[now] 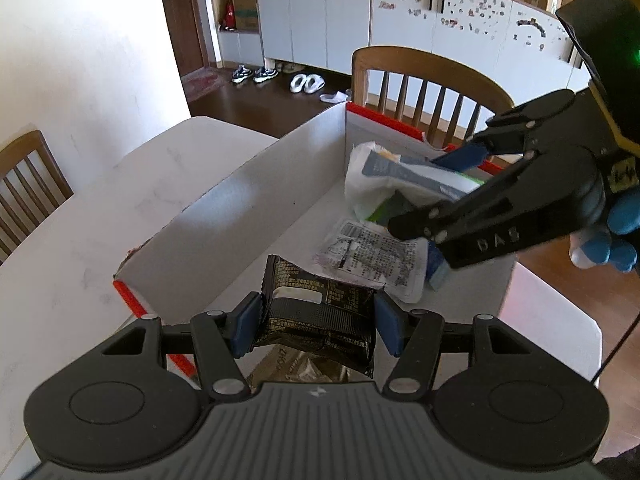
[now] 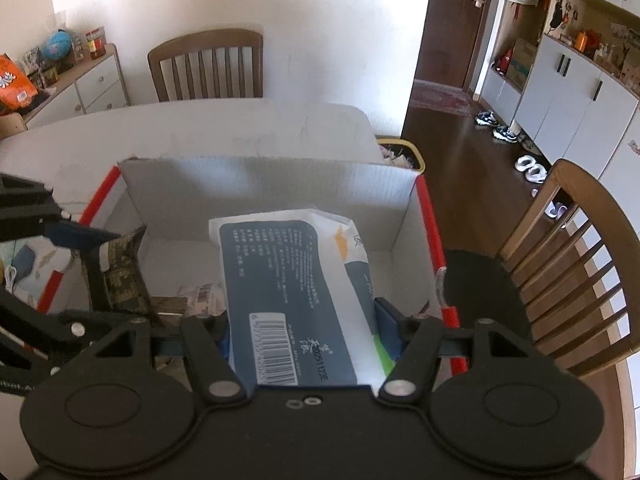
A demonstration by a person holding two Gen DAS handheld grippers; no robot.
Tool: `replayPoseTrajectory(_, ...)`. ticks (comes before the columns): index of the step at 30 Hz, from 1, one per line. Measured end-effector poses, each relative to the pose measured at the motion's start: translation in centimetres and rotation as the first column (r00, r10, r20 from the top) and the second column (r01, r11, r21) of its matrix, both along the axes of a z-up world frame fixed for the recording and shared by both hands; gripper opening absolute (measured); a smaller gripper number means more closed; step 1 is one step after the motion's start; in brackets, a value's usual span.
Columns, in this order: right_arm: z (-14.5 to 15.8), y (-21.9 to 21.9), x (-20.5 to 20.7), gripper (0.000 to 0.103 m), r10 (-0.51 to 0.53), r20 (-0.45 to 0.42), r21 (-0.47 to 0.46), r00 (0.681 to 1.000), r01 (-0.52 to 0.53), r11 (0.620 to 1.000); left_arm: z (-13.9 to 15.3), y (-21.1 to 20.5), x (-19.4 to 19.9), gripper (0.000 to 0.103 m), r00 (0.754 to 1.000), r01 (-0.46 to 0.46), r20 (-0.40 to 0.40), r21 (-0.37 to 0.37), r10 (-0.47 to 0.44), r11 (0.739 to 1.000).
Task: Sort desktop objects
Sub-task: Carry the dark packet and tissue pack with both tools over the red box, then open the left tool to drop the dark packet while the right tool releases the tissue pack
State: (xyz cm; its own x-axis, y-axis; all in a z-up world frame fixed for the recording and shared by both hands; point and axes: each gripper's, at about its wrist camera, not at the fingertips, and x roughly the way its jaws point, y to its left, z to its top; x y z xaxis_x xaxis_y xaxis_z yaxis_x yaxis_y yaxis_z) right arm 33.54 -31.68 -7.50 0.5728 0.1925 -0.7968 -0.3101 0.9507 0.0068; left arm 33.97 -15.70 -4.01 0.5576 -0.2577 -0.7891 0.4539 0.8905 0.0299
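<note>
2 grippers work over 1 white cardboard box (image 1: 240, 200) with red edges, which sits on a white table (image 1: 100, 220). From the right wrist camera, the blue-and-white pack (image 2: 296, 292) runs from 6 o'clock up toward 12 o'clock, lying between the fingers of the right gripper (image 2: 310, 328), which is clamped on its near end above the box floor. From the left wrist camera, the dark snack packet (image 1: 320, 312) sits at 6 o'clock, pinched between the blue pads of the left gripper (image 1: 318, 326) at the box's near edge. At about 2 o'clock from it, a clear printed sachet (image 1: 376, 260) lies flat on the box floor. Wooden chairs (image 1: 424, 92) stand around the table, with white cabinets (image 1: 320, 12) and shoes (image 1: 306, 83) on a dark wood floor beyond.
</note>
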Motion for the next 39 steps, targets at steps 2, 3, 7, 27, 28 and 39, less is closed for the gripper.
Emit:
replayPoseTrajectory(2,-0.4,0.1,0.3,0.065,0.01,-0.007,-0.008,1.0,-0.01,1.0,-0.2,0.1,0.7,0.059,1.0,-0.008,-0.009,0.002,0.008,1.0)
replayPoseTrajectory(3,-0.6,0.3,0.5,0.065,0.014,-0.011,-0.015,1.0,-0.014,1.0,-0.3,0.1,1.0,0.059,1.0,-0.015,-0.016,0.003,0.015,1.0)
replayPoseTrajectory(7,-1.3,0.5,1.1,0.065,0.019,-0.027,-0.029,0.999,-0.02,0.999,-0.8,0.5,2.1,0.059,0.998,-0.032,-0.059,-0.012,0.031,0.999)
replayPoseTrajectory(27,-4.4,1.1,2.0,0.066,0.057,-0.084,-0.115,0.995,-0.066,0.991,-2.8,1.3,5.2,0.061,0.991,-0.021,-0.135,0.017,0.023,1.0)
replayPoseTrajectory(28,-4.5,1.1,2.0,0.066,0.057,-0.085,-0.116,0.995,-0.066,0.991,-2.9,1.0,5.2,0.061,0.991,-0.018,-0.133,0.021,0.021,1.0)
replayPoseTrajectory(39,-4.8,0.9,1.7,0.076,0.067,-0.09,-0.098,0.994,-0.075,0.992,-2.8,0.5,5.2,0.072,0.992,-0.012,-0.122,0.043,0.018,0.999)
